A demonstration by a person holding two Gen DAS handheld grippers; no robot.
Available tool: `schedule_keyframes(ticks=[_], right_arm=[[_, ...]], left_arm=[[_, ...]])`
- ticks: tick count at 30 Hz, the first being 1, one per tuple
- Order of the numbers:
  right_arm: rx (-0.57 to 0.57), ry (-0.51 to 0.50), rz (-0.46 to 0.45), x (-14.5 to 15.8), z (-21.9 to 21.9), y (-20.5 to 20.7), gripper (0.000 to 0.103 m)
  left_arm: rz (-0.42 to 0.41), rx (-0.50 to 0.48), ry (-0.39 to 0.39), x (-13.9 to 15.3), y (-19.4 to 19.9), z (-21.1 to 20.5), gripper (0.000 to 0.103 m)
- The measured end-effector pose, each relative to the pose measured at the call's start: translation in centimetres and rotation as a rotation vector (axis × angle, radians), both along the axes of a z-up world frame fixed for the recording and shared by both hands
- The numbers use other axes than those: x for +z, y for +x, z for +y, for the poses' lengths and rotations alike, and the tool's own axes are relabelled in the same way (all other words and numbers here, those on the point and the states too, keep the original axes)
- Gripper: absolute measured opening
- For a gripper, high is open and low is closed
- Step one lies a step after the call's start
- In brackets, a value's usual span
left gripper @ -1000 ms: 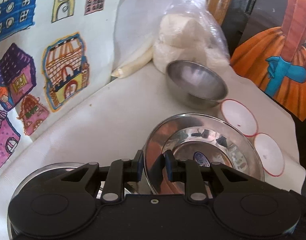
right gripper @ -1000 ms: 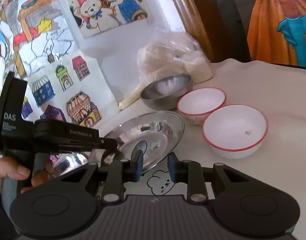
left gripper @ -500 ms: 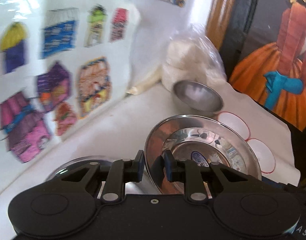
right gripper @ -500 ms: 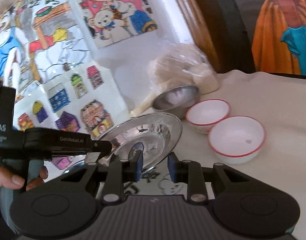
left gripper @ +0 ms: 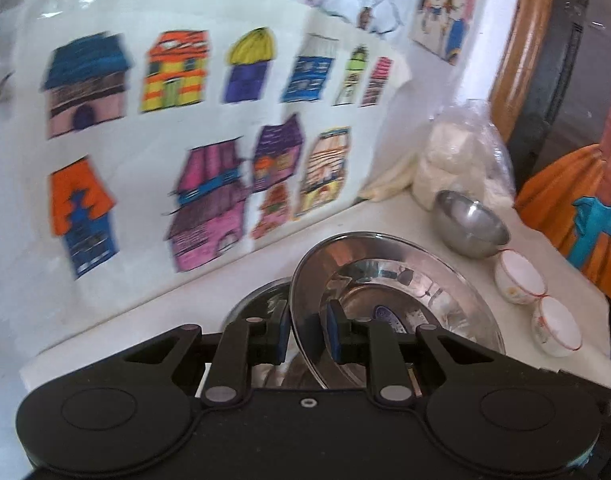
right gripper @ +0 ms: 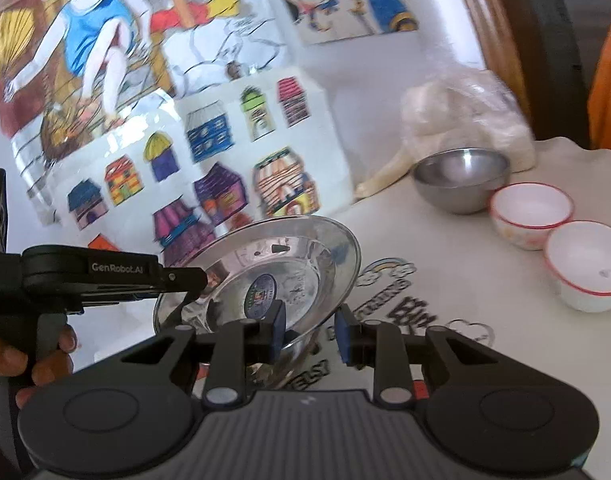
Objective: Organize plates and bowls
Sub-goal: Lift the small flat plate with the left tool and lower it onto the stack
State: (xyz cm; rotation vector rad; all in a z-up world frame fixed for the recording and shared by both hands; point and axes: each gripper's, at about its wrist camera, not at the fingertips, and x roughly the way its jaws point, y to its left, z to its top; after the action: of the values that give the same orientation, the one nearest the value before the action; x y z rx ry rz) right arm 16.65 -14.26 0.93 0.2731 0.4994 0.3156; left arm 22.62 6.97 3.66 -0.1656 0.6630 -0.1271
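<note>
A: Two grippers share one steel plate [right gripper: 289,264]. State each grip.

B: Left gripper [left gripper: 307,334]: pads closed on the plate's near rim; plate tilted, raised off the table [right gripper: 485,360]. Right gripper [right gripper: 309,334]: the plate's lower rim sits between its fingers, close to the left pad; a gap shows at the right pad. Contact cannot be confirmed.

A: Plate location?

B: Off the table's left part, beside the wall of house drawings [left gripper: 209,152]. In the right wrist view the left gripper [right gripper: 193,280] reaches in from the left, with a hand [right gripper: 29,356] on its handle, partly cut off.

A: Other dishes?

B: A second steel dish [left gripper: 257,304] lies under the plate; mostly hidden, type unclear. A steel bowl [right gripper: 461,184] stands at the far edge, touching a plastic bag [right gripper: 465,120] of white contents. Two white red-rimmed bowls, the farther [right gripper: 531,216] and the nearer [right gripper: 587,268], sit in a row just beside it, toward the right edge.

A: Limits?

B: Drawings are blurred. The print on the tablecloth is partly covered.
</note>
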Motion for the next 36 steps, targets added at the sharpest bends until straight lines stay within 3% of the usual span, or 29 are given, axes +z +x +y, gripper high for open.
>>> schedule_keyframes(ticks=[10,36], right_arm=[[0.051,-0.055,0.014,-0.7,2.9,0.7,0.030],[0.033,-0.108,-0.012,-0.9,3.6,0.9,0.030]], left_arm=[[0.004,0.085,0.032,-1.8,-1.2,1.8,0.021],[-0.009,0.092,0.116,-2.4,-1.4,0.8,0.024]])
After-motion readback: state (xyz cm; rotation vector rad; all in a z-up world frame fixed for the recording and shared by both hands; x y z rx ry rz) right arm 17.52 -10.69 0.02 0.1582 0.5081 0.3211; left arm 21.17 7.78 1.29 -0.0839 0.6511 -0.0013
